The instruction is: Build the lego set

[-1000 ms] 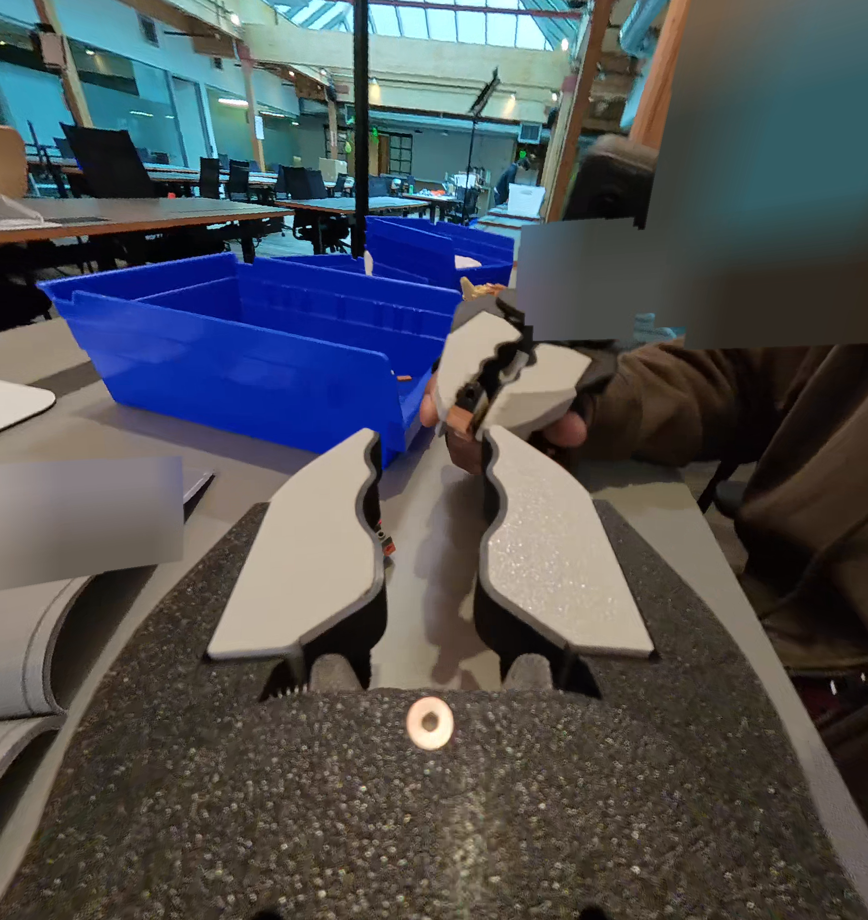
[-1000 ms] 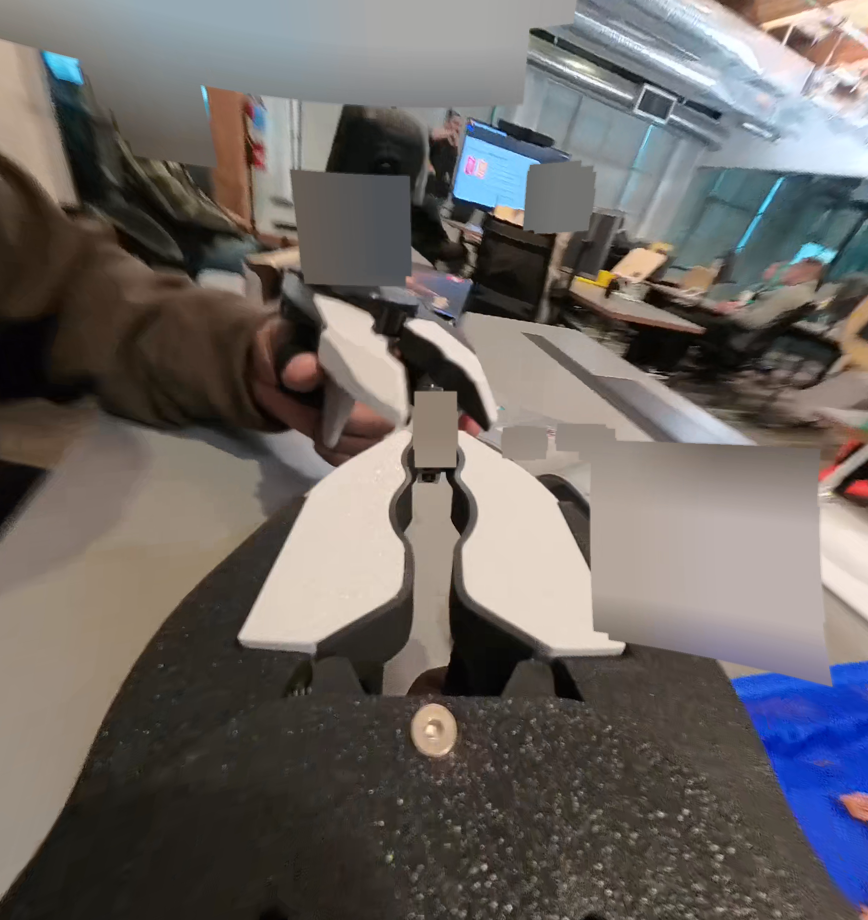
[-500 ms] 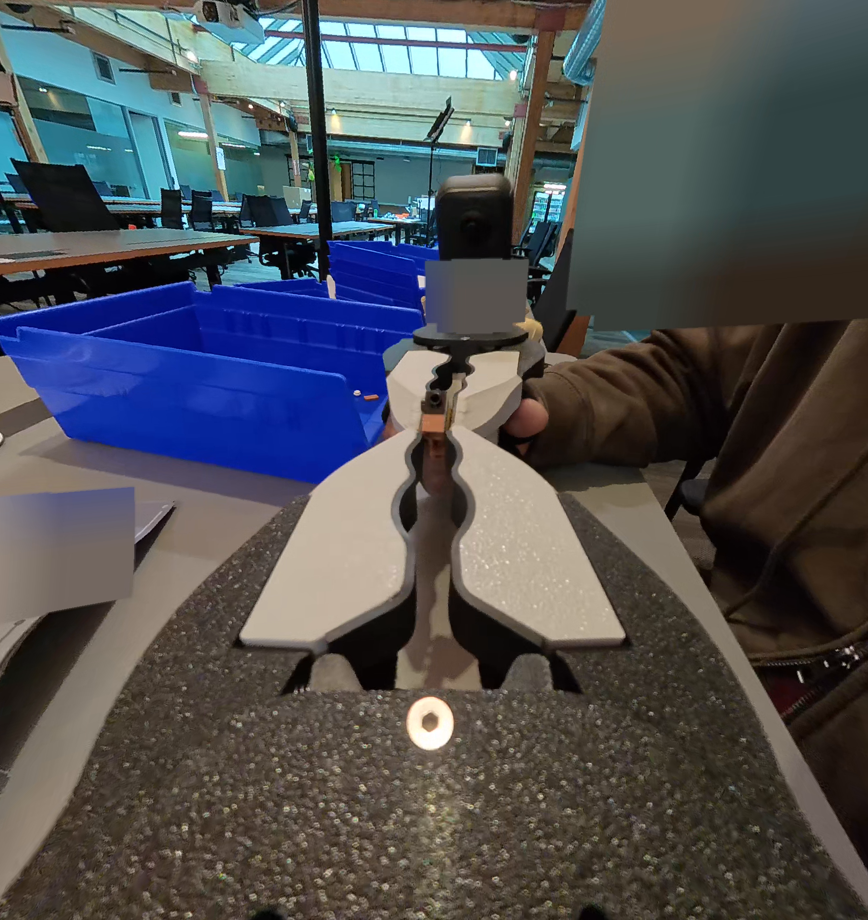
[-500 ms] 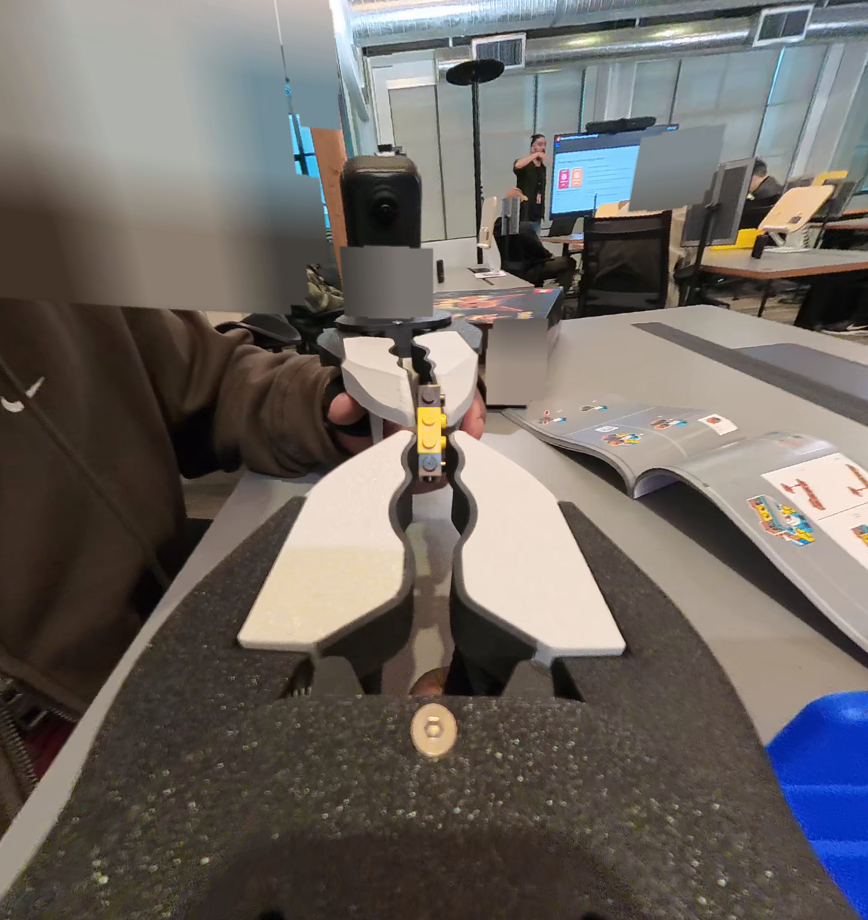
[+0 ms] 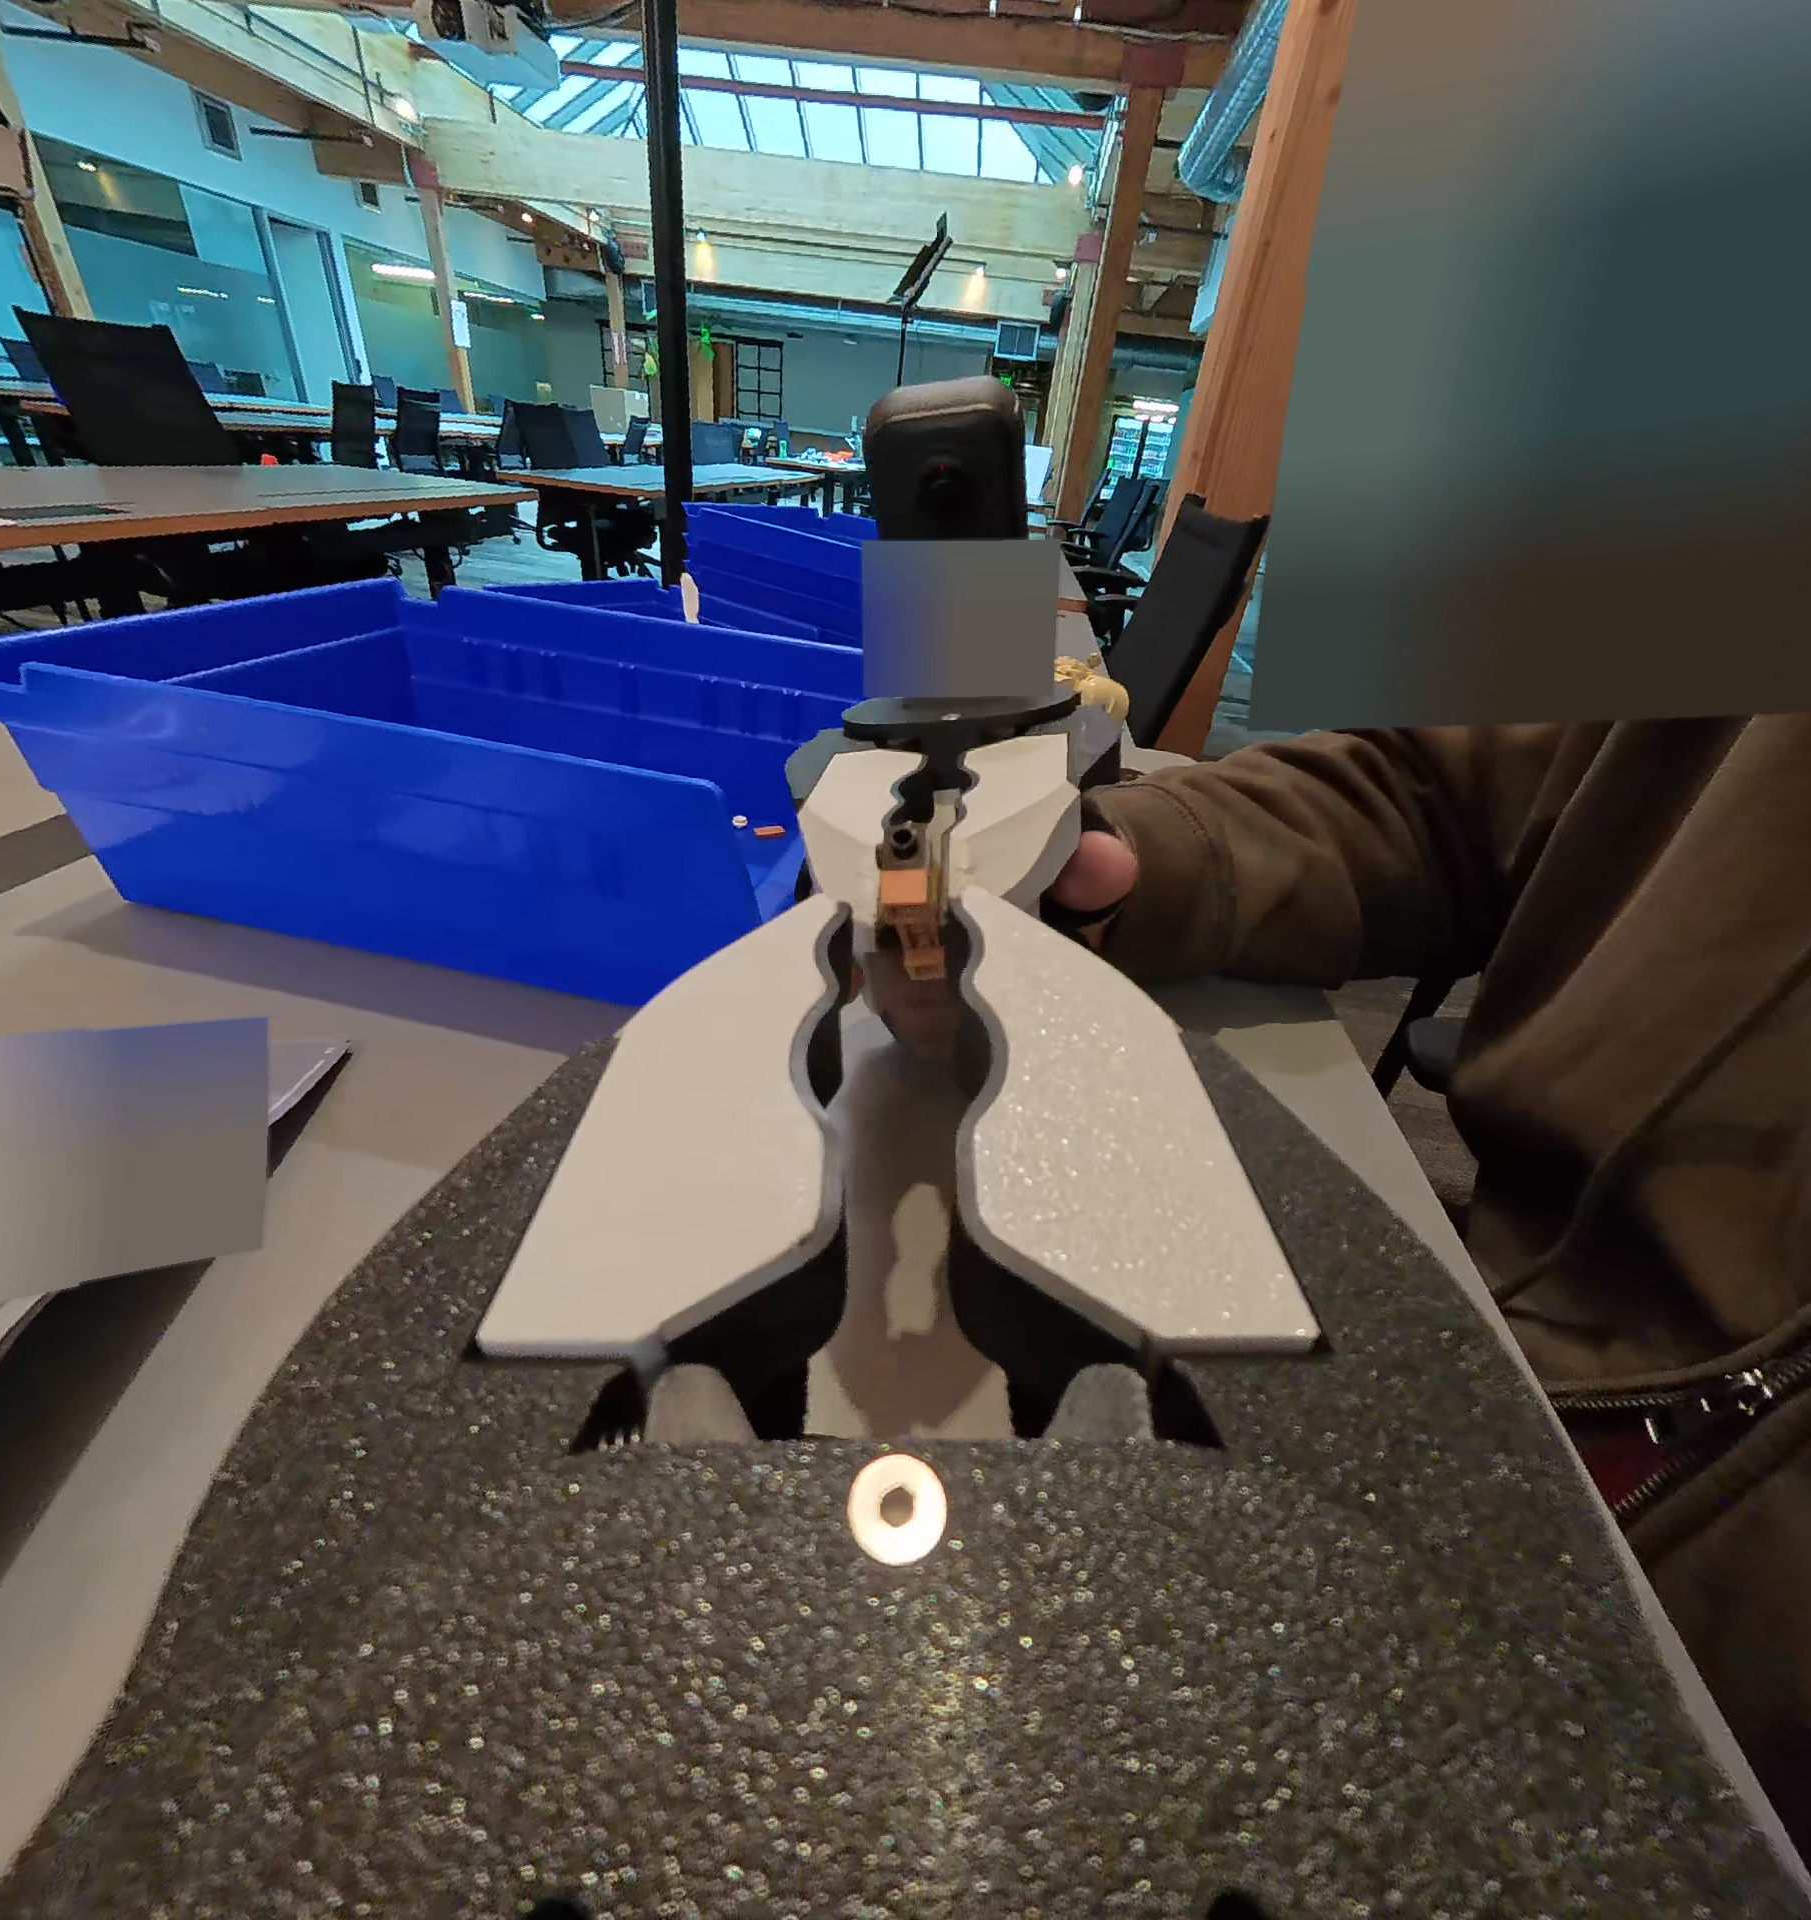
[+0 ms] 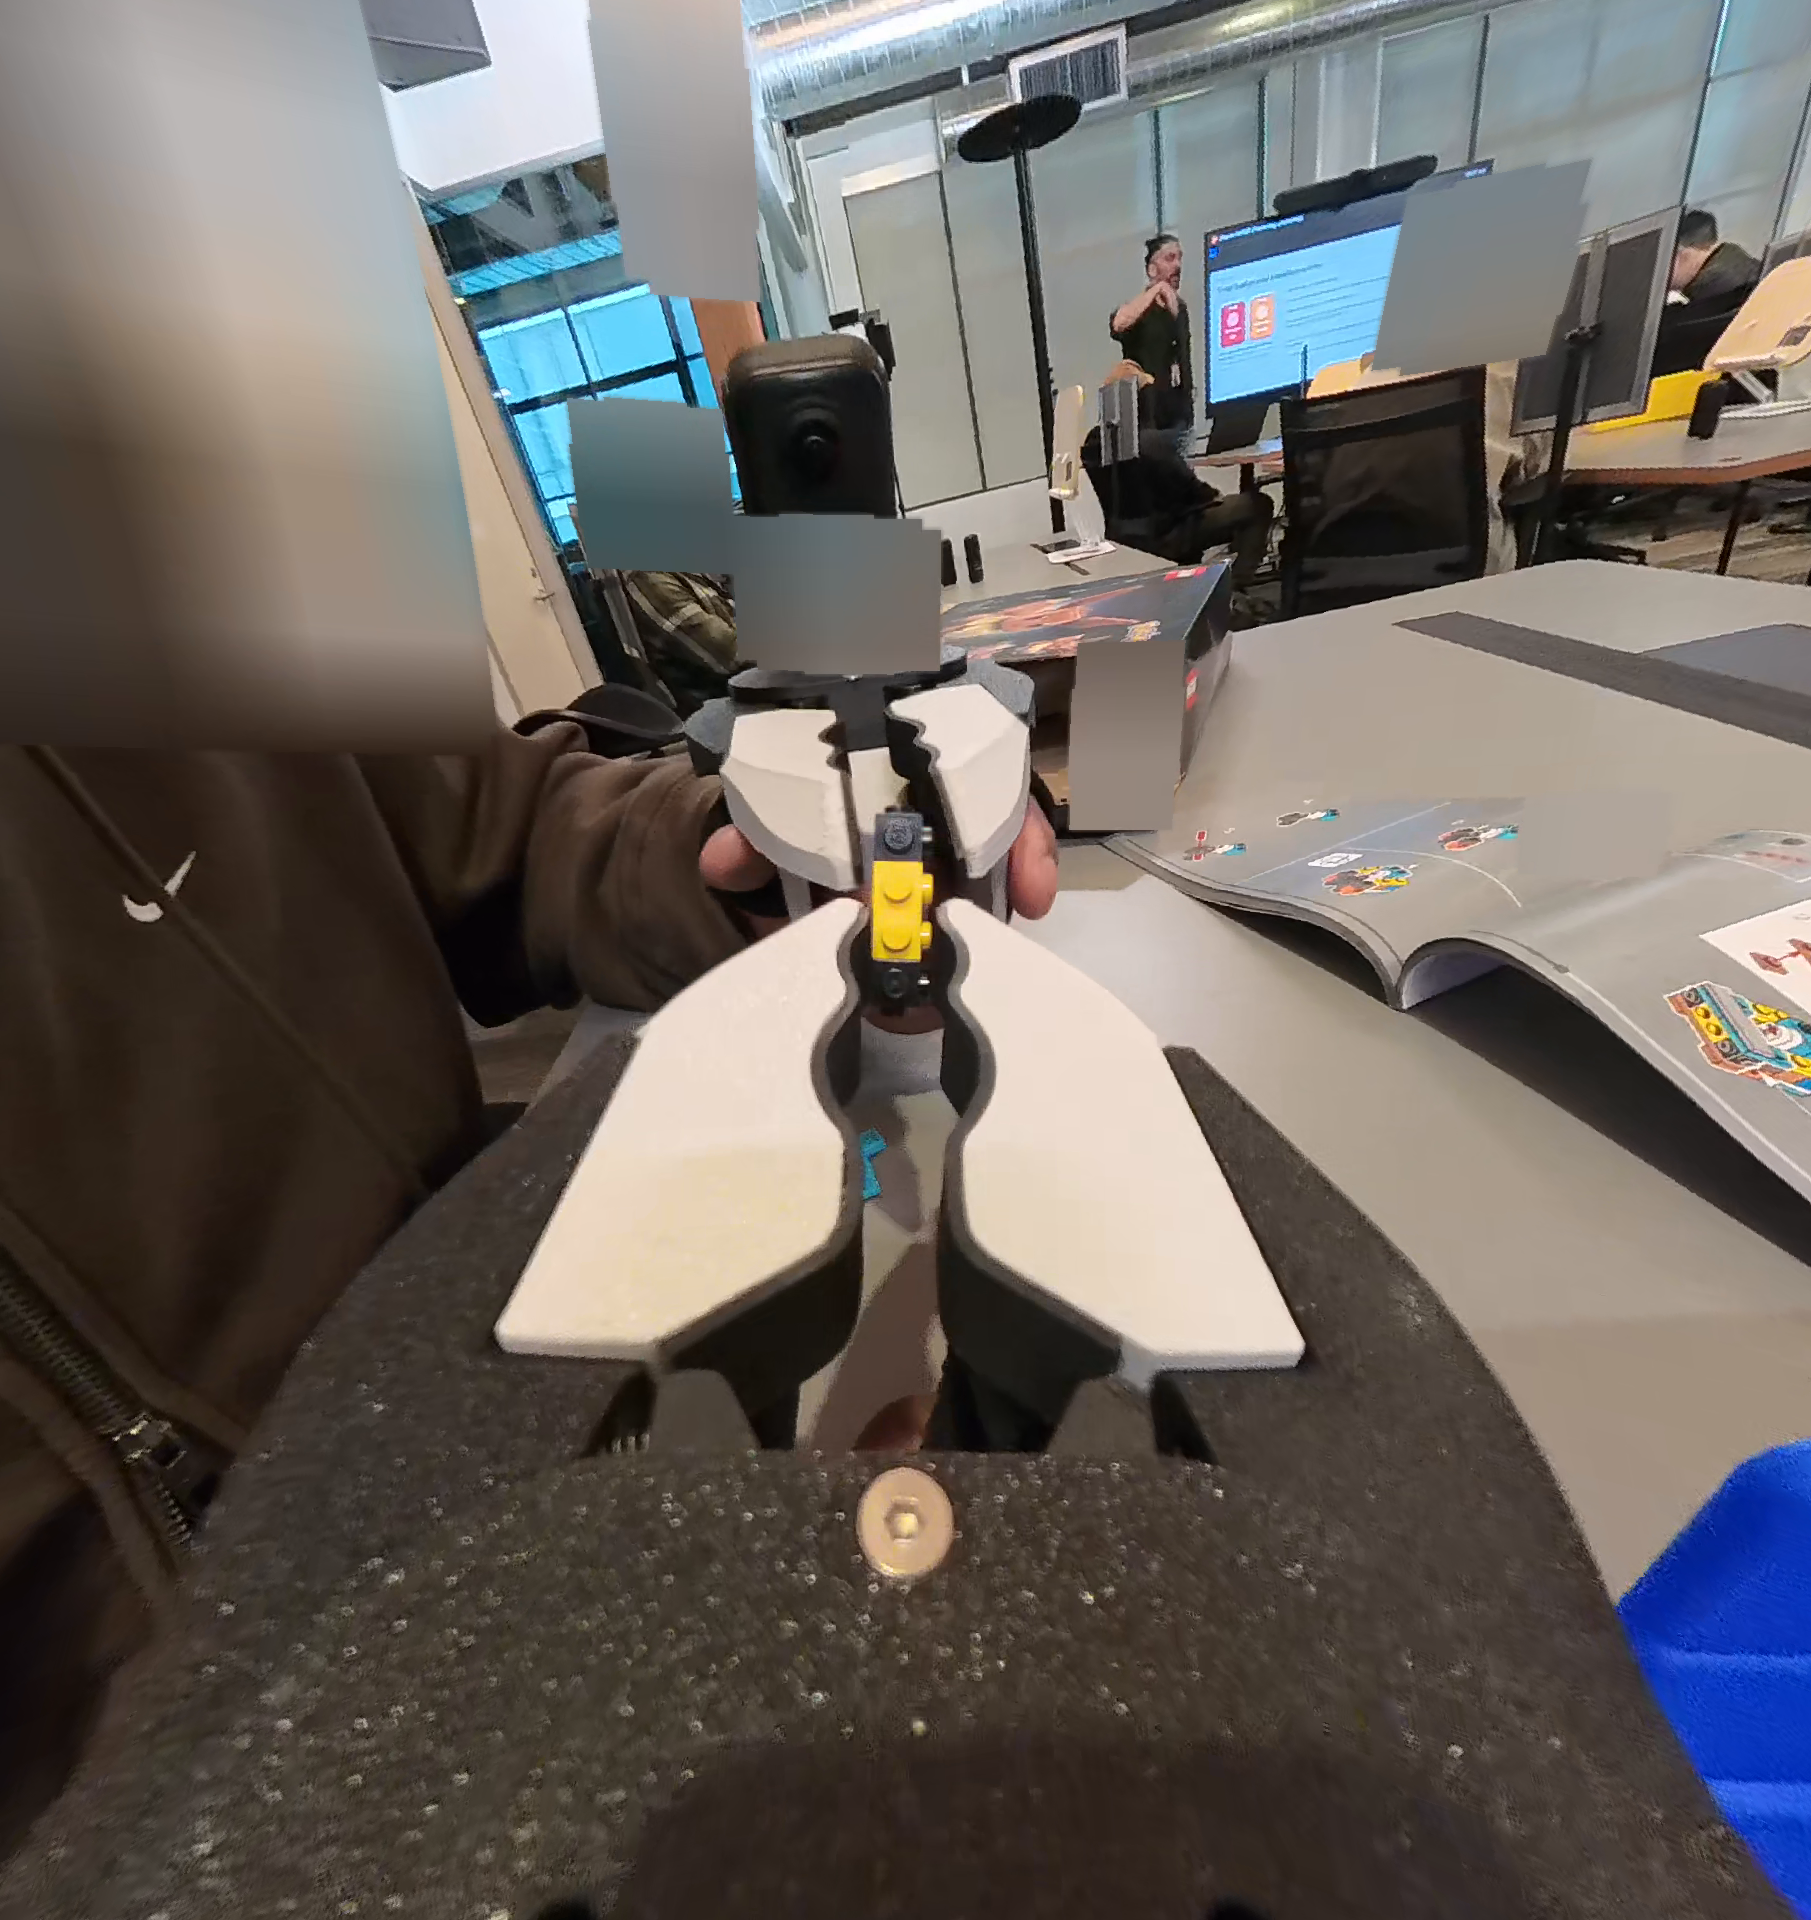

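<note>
**Two grippers meet nose to nose over the grey table**

Grey table point(image 5: 70, 935) carries everything. In the left wrist view a long blue bin point(image 5: 381, 810) sits far left on it, w/ more blue bins point(image 5: 766, 561) behind. Two tiny loose bits, one white and one orange, lie at the first bin's open right end. In the right wrist view an open instruction booklet point(image 6: 1503, 935) lies to the right, and a printed set box point(image 6: 1098, 623) stands beyond it, farther off. A corner of a blue bin point(image 6: 1753, 1662) shows near right.

A person in a dark brown hooded jacket point(image 6: 205, 987) holds both tools (zip partly visible).

Left gripper point(image 5: 906, 914): jaws nearly closed, tips pinched on a small orange-brown lego piece point(image 5: 909, 914). Facing it, just beyond, is the right gripper point(image 5: 932, 831), its fingertips almost touching the left's.

Right gripper point(image 6: 901, 935): jaws drawn in tight around a small lego assembly point(image 6: 901, 909), a yellow brick stacked between dark grey bits, held upright at the tips. Opposite, the left gripper point(image 6: 880, 800) points back at it, a hand point(image 6: 1026, 852) wrapped round its body.

Both pieces sit in mid-air above the table, between the two tools. Whether the pieces are actually touching, can't tell.

A small teal bit point(image 6: 870, 1153) shows below the right gripper's jaws.
</note>
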{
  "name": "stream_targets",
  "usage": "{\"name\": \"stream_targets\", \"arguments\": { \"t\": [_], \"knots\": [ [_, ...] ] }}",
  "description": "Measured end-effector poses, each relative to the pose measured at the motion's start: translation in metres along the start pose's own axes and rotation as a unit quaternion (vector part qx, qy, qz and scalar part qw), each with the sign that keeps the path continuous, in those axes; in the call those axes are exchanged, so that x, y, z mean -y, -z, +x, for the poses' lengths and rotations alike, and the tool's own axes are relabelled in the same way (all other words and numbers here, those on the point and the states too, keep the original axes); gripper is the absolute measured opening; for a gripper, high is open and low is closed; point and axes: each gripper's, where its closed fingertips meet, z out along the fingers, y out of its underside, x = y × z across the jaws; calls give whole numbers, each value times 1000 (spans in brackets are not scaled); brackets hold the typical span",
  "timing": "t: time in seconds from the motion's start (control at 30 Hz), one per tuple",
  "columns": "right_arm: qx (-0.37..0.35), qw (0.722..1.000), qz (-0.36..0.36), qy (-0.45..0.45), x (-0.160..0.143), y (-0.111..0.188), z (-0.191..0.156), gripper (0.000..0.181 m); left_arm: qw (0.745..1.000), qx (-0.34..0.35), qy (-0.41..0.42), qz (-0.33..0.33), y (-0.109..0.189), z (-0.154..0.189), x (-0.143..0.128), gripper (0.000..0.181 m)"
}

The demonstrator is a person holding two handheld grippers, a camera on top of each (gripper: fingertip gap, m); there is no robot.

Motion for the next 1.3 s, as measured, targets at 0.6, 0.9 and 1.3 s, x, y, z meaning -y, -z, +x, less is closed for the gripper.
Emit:
{"name": "stream_targets", "arguments": {
  "t": [0.6, 0.9, 1.3],
  "knots": [
    [-228, 926, -68, 293, 2, 5, 30, 38, 946, -12, 301, 122, 14, -40, 4, 8],
    [-300, 866, -83, 392, 5, 1, 34, 38, 914, -44, 377, 145, 5, -33, 2, 8],
    [-237, 903, -67, 353, 4, 3, 24, 19, 960, -36, 266, 82, 6, -29, 1, 32]
  ]
}}
